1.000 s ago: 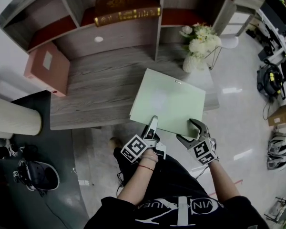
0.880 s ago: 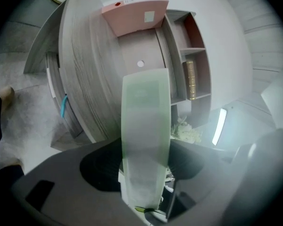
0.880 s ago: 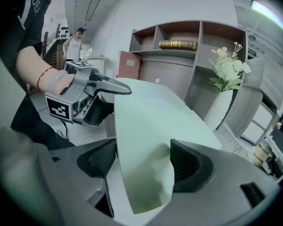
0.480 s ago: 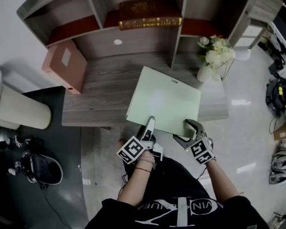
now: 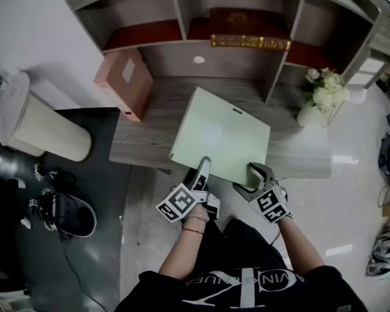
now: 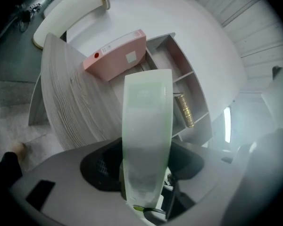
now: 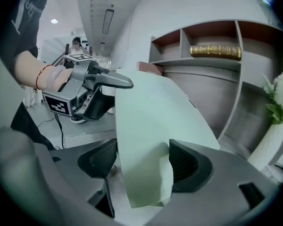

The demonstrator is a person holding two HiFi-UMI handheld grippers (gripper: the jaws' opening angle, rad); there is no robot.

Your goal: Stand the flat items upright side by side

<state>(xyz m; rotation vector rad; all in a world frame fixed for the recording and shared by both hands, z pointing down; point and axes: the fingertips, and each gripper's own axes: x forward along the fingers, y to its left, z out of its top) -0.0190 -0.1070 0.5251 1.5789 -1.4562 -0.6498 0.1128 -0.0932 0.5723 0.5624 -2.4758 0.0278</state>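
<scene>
Pale green and flat, the folder (image 5: 220,132) is the task's thing. In the head view we see it lifted over the grey wood desk (image 5: 143,142), its far edge tilted toward the shelf unit (image 5: 182,8). The left gripper (image 5: 203,172) and right gripper (image 5: 257,175) each clamp the near edge, side by side. The shelf unit has three open compartments; the middle one holds a brown and gold book (image 5: 250,31) lying flat. A pink box file (image 5: 127,83) stands at the desk's left end. A white vase (image 5: 309,114) with white flowers (image 5: 326,91) stands at the right end. A cream bin (image 5: 49,132) stands on the floor to the left.

In the left gripper view we look along the folder's thin edge. It runs up between the two dark jaws, which press on it from both sides. Beyond lie the desk, the pink box file and the shelf with the book.

In the right gripper view a corner of the folder sits between the jaws, which pinch it. The left gripper grips the same edge further along. The book shows in its compartment above, and the flowers at the right margin.
</scene>
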